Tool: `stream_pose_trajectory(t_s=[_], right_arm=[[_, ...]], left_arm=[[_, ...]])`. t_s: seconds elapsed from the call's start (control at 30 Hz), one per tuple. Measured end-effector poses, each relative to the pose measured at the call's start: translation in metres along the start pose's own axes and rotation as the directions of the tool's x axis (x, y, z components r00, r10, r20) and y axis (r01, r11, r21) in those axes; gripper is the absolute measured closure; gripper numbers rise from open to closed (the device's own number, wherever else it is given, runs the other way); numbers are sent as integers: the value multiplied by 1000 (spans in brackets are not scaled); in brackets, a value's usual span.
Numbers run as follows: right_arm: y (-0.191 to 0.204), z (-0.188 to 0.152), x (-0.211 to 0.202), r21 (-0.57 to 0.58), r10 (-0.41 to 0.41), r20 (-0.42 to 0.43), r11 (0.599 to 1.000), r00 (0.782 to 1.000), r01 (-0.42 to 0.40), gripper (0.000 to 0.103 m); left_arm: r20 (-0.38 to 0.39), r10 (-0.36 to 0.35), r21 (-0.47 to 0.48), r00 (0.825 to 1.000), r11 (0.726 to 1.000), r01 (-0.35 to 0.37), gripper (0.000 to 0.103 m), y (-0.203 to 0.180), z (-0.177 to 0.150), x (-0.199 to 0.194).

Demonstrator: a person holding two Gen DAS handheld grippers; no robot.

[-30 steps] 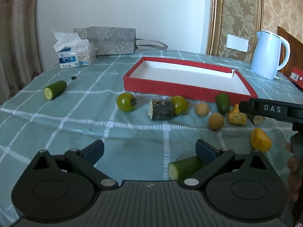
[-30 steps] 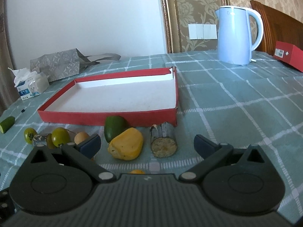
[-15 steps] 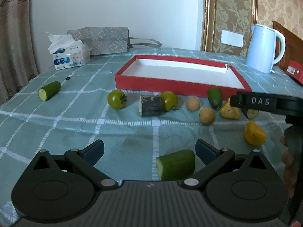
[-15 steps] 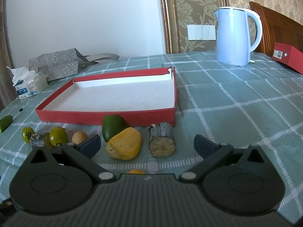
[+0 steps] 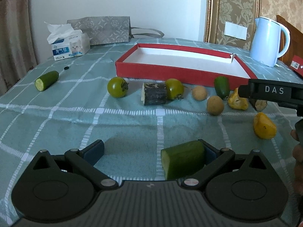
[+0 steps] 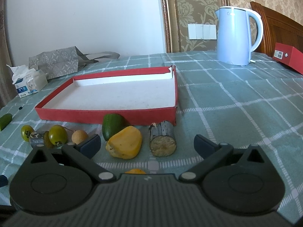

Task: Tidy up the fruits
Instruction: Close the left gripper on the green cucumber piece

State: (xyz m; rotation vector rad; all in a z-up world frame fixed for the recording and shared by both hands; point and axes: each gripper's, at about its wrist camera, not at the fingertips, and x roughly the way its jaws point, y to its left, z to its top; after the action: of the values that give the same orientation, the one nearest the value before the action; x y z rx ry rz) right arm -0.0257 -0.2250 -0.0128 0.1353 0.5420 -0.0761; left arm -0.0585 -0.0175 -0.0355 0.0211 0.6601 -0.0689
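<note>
A red tray (image 5: 170,71) with a white floor lies on the checked cloth; it also shows in the right wrist view (image 6: 106,113). In front of it lie green tomatoes (image 5: 117,87), a dark sugarcane piece (image 5: 154,93), round brown fruits (image 5: 215,105), yellow pieces (image 5: 264,125) and a small green fruit (image 5: 221,87). My left gripper (image 5: 151,150) is open, with a cut cucumber piece (image 5: 182,158) lying against its right finger. My right gripper (image 6: 146,142) is open just before a yellow piece (image 6: 125,144) and a sugarcane piece (image 6: 162,141).
A pale blue kettle (image 6: 236,36) stands at the back right, a red box (image 6: 287,56) beyond it. A tissue box (image 5: 69,47) and a grey paper bag (image 5: 102,29) sit at the back left. Another cucumber piece (image 5: 46,80) lies at the left.
My left gripper has shifted right and forward, so the cucumber piece now lies between its fingers against the right one. My right gripper has barely moved.
</note>
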Motion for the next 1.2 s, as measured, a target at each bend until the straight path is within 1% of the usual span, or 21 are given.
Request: stream_pose_trajectory(t_s=[0.13,0.27,0.53,0.6,0.67,0.7,0.73,0.77,0.8,0.83,0.87,0.9,0.97,1.03,1.2], right_arm=[[-1,0,1,1,3,-4,1000,1000,-3,0],[-1,1,1,-3,-17,5,1000,1000,17,0],[-1,2,2,-6,-20,6,1000,1000,20,0],[-1,2,2,-8,-18,4,1000,1000,18,0],[-1,2,2,-7,-16,5,1000,1000,16,0],[-1,2,3,-5,-13,5,1000,1000,13,0],[-1,2,3,-3,-11,4,1000,1000,11,0],[-2,2,3,-2,-10,2,1000,1000,10,0],[-2,2,3,-4,-13,1,1000,1000,13,0],[-1,2,3,-5,-15,1,1000,1000,15,0],[-1,2,4,-6,-14,0,1000,1000,14,0],[-1,2,4,-5,-12,-2,1000,1000,12,0],[-2,2,4,-4,-12,-4,1000,1000,12,0],[-2,2,4,-5,-11,-5,1000,1000,11,0],[-3,2,4,-6,-13,-2,1000,1000,13,0]], left_arm=[[2,4,19,1000,1000,-4,0,-2,-1,1],[13,9,33,1000,999,-9,0,-3,-3,0],[32,5,38,999,999,-6,0,-3,-6,-1],[42,-2,41,999,999,1,4,-3,-7,-2],[50,-17,39,999,999,15,14,-4,-8,-4],[55,-29,46,998,999,26,17,-5,-9,-6],[58,-36,55,998,998,32,23,-7,-9,-7],[60,-41,62,997,997,37,31,-9,-9,-8],[62,-55,67,997,996,51,36,-11,-9,-9],[64,-67,72,996,996,62,43,-13,-10,-10],[65,-72,81,995,994,67,48,-15,-10,-11],[69,-75,96,995,993,68,50,-17,-10,-12],[74,-89,107,993,991,81,61,-21,-11,-13],[77,-94,118,993,989,85,64,-23,-12,-13],[77,-105,100,992,990,97,64,-20,-11,-12]])
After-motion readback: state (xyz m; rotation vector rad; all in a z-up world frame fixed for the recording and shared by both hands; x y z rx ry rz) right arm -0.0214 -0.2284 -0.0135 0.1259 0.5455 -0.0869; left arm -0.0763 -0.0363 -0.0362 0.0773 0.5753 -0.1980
